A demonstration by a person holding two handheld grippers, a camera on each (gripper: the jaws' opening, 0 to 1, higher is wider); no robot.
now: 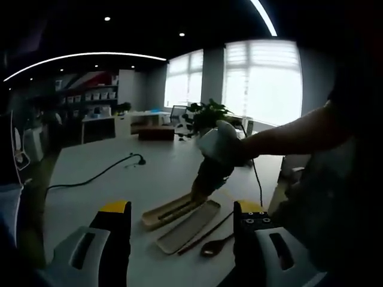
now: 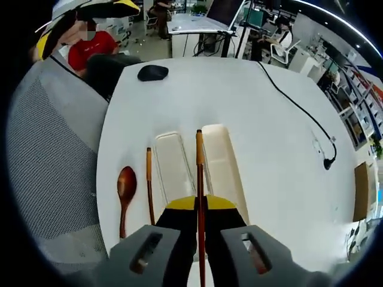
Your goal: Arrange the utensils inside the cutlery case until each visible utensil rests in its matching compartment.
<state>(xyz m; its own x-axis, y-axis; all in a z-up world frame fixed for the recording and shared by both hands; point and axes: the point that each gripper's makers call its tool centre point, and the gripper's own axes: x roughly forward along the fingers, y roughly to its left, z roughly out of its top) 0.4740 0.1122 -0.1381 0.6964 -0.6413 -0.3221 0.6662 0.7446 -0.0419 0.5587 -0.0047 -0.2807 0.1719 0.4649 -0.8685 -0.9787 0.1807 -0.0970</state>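
1. Where the white table [image 2: 269,149] spreads across the middle of the right gripper view, one black cable [image 2: 299,110] is seen running over it towards the right edge, and one dark mouse [image 2: 152,72] lies at its upper left end.
2. Two long trays are counted at the centre of that view: one cutlery case [image 2: 224,170] and, just left of it, one clear lid [image 2: 172,164], laid side by side.
3. Two chopsticks are counted: one chopstick [image 2: 200,179] is clamped upright between the closed jaws of the right gripper [image 2: 200,224], its orange tip lying between lid and case; a second chopstick [image 2: 149,185] lies on the table just left of the lid.
4. One wooden spoon [image 2: 124,191] is seen at the lower left, beside the second chopstick.
5. In the left gripper view, the left gripper [image 1: 182,230] is held wide, with nothing between its jaws.
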